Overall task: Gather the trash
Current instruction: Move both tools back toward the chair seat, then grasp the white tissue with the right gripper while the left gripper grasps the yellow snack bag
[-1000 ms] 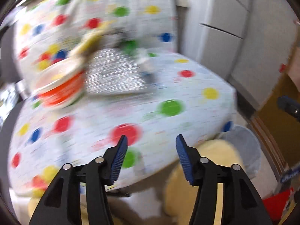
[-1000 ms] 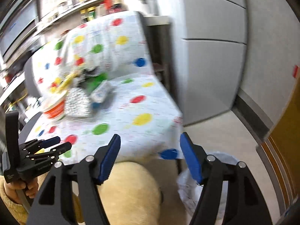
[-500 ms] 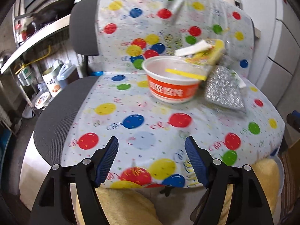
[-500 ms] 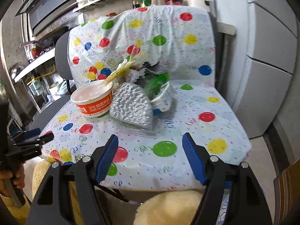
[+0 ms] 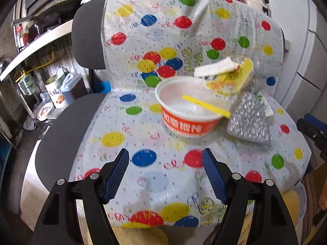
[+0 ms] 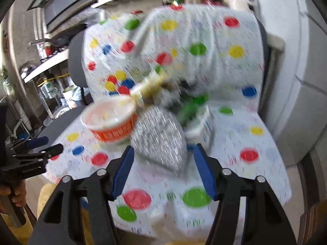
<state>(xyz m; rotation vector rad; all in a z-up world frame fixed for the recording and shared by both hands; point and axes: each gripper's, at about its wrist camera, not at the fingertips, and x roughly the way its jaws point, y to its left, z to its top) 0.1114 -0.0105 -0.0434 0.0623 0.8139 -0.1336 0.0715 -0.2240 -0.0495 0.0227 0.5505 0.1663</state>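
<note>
The trash sits in a heap on the chair, which is draped in a balloon-print cover. An orange bowl holds a yellow fork. Just right of it lies a silver foil pack, with a yellow lid and white scrap behind. The left claw is open over bare cover, nothing between its pads. The right claw has just been closing yet is open too; the foil pack lies just beyond its tips, untouched. That view is blurred.
</note>
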